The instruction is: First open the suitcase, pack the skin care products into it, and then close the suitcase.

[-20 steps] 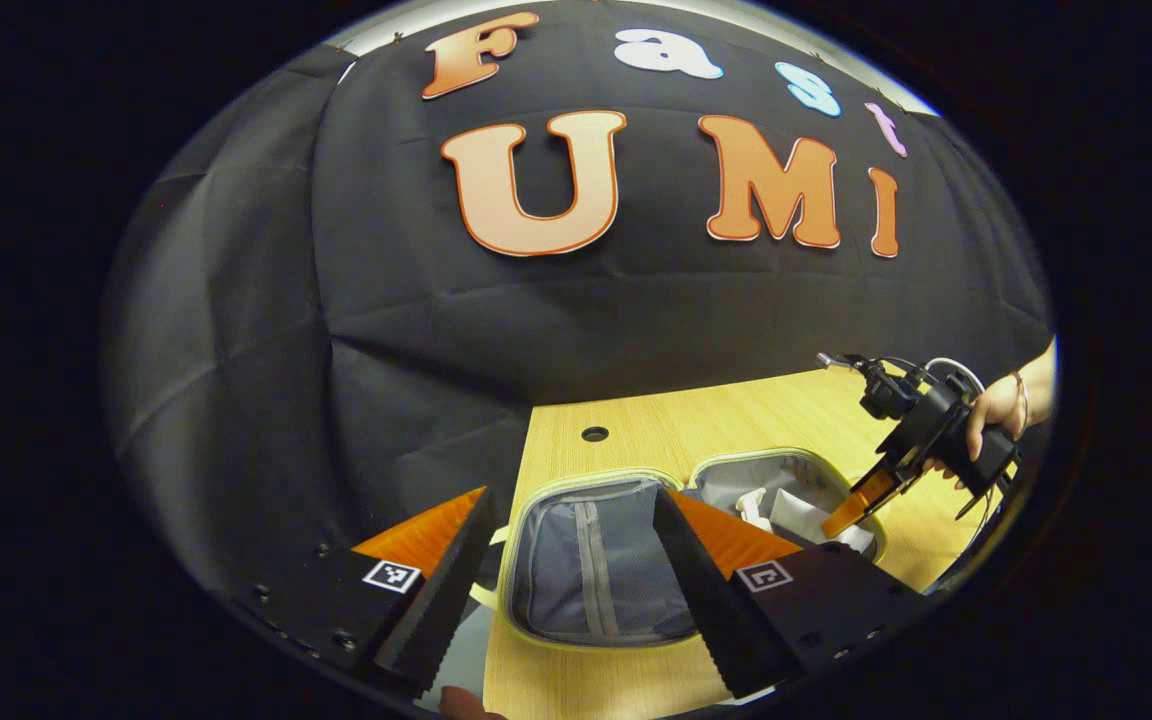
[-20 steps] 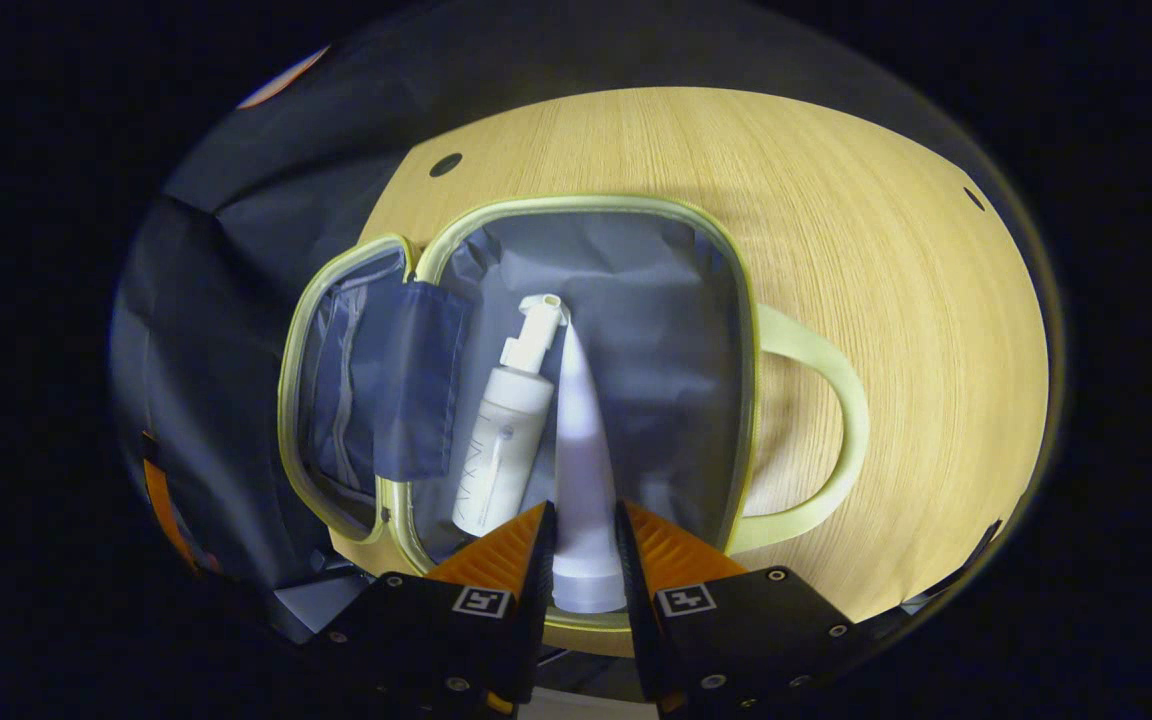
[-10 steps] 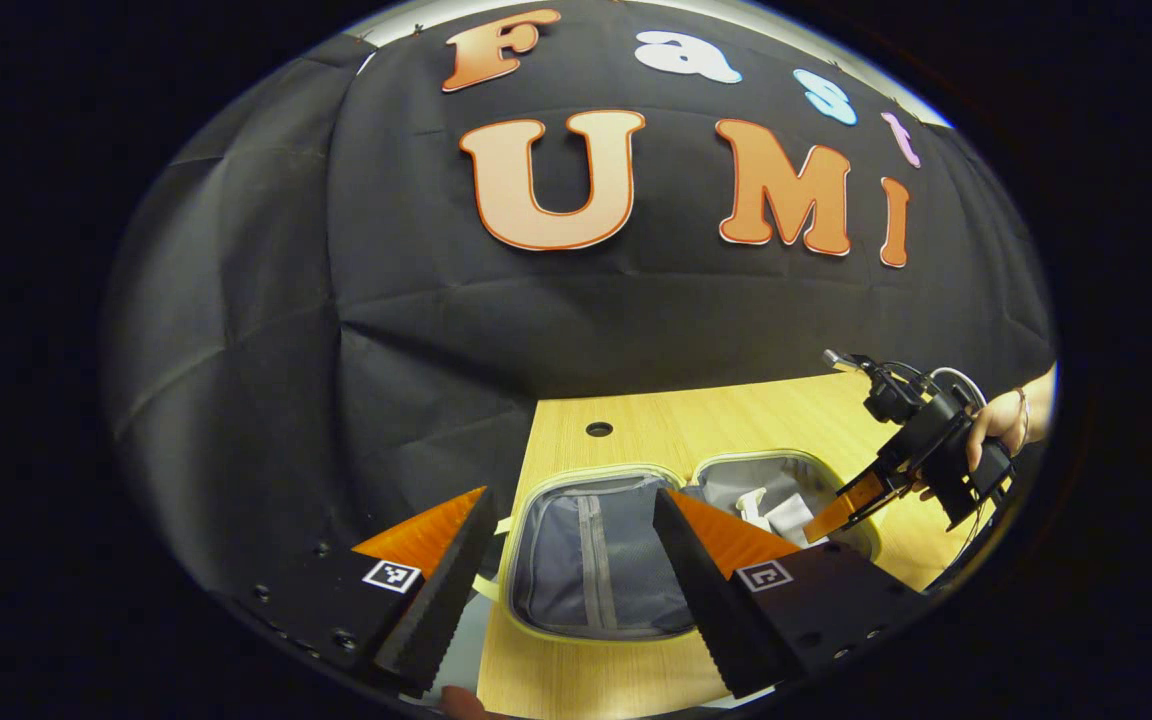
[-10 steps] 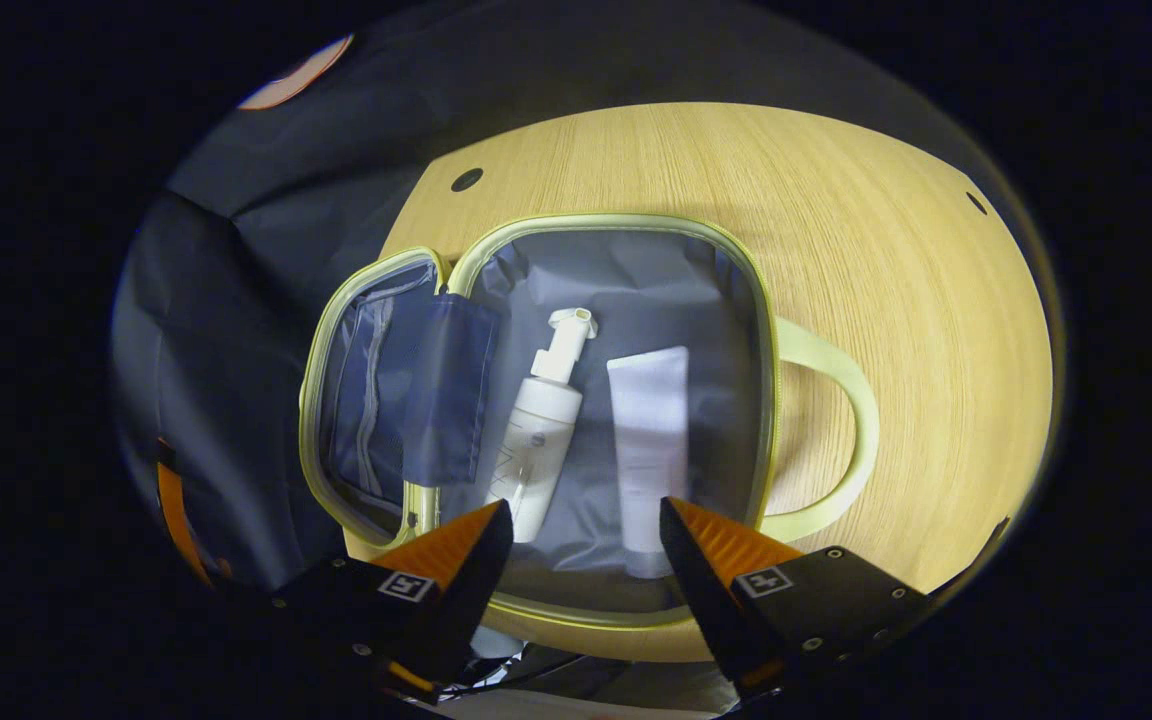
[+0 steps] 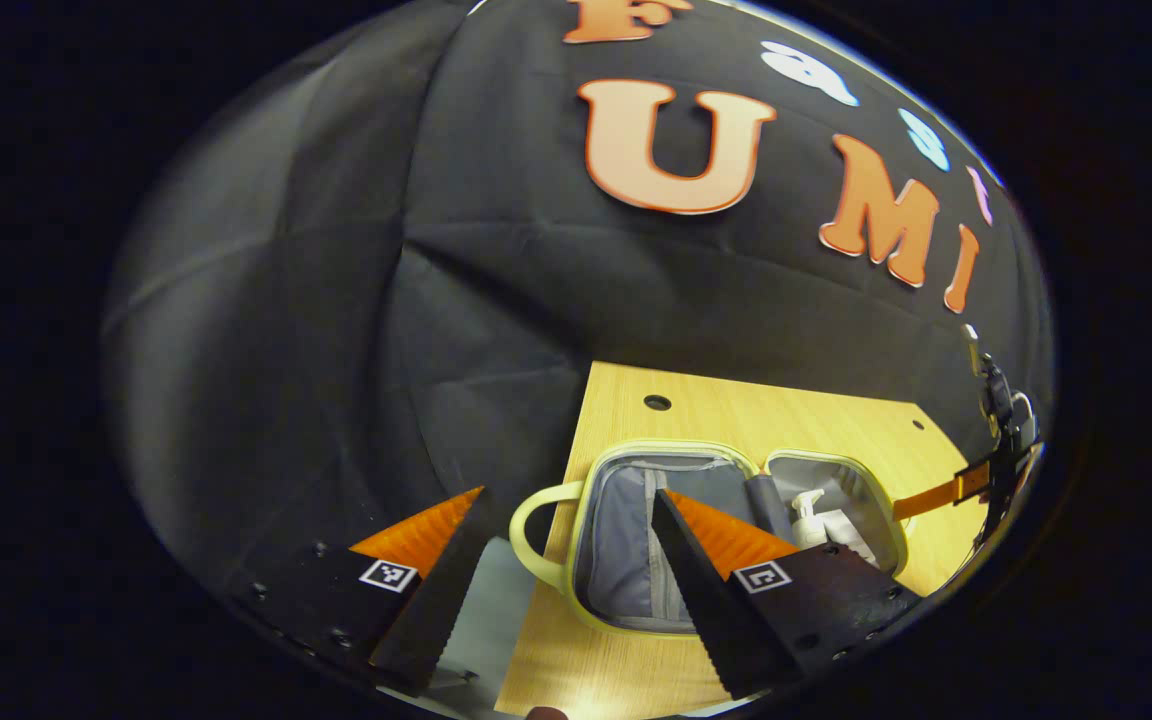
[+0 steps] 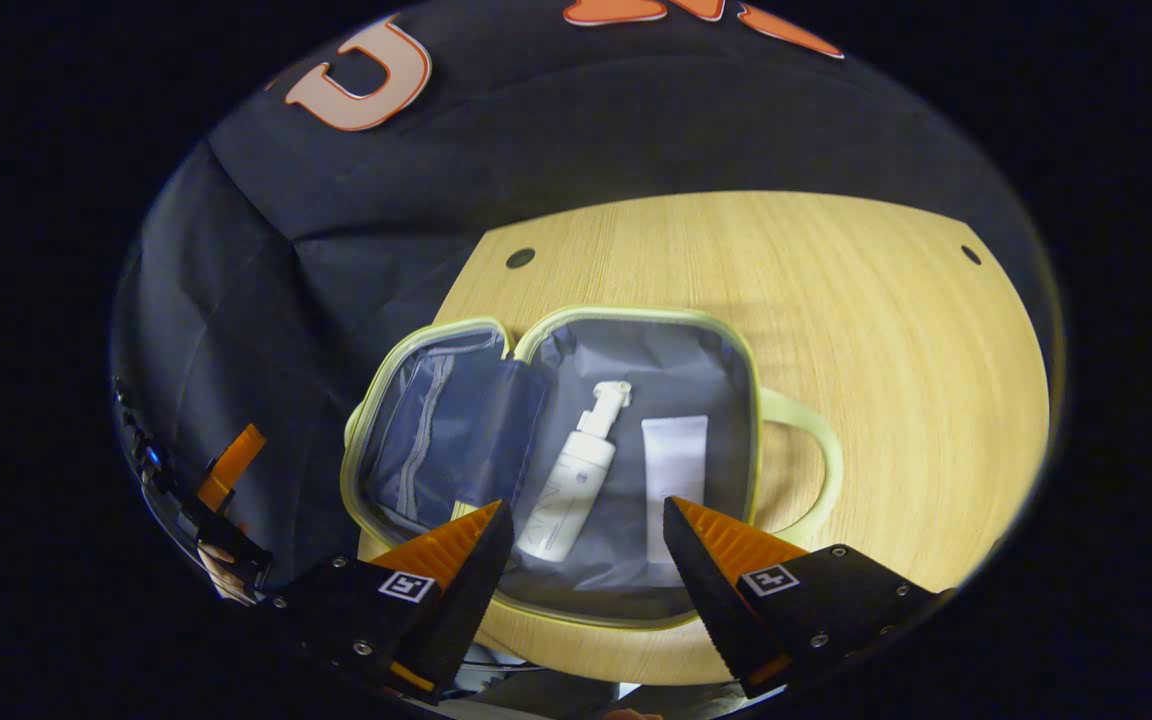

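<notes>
The suitcase, a soft grey-lined case with pale green piping, lies splayed open on the wooden table; inside its handle-side half a white pump bottle and flat tube rest side by side, presumably packed for closing. Both the right gripper, above the suitcase's near edge, and the left gripper, beyond its lid side, hold nothing, jaws spread.

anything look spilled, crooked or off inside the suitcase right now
Nothing stands out. The suitcase lies open flat on the table; the pump bottle and the tube lie side by side in its right half, unspilled. Both the right gripper and the left gripper have open, empty jaws.
</notes>
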A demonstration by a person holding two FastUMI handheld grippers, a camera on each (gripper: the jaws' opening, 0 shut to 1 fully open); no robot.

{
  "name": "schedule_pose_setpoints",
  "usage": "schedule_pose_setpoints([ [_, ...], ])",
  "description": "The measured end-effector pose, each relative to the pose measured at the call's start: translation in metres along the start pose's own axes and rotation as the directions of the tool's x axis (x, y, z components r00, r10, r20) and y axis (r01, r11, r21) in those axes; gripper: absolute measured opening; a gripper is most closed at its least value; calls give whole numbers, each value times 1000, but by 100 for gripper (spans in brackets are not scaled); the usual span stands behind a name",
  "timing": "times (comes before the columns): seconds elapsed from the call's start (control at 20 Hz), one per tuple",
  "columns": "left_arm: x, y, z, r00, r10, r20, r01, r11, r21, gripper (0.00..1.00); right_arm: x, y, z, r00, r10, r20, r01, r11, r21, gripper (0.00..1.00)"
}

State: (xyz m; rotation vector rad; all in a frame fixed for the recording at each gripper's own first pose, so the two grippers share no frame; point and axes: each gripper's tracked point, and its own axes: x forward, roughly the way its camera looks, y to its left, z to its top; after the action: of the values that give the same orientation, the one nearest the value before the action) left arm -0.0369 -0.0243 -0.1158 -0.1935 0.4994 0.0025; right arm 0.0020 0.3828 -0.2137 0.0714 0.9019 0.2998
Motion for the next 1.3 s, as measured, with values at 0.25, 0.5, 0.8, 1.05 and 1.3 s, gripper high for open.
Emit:
schedule_pose_setpoints([
  [0.25,76,39,-55,982,-107,-156,75,977,-198,99,-15,-15,7,993,-52,107,54,998,-16,96],
  [0.5,122,59,-86,965,-148,-218,69,940,-333,98,-28,-40,7,977,-117,180,110,993,51,96],
  [0.8,154,50,-103,949,-229,-215,101,872,-479,95,-37,-65,-3,962,-192,194,172,979,113,96],
  [1.05,161,42,-101,946,-209,-249,79,891,-448,12,-47,-78,-3,950,-228,214,202,970,138,96],
  [1.3,135,25,-56,962,-179,-207,109,945,-310,11,-57,-88,7,935,-247,256,220,967,129,96],
])
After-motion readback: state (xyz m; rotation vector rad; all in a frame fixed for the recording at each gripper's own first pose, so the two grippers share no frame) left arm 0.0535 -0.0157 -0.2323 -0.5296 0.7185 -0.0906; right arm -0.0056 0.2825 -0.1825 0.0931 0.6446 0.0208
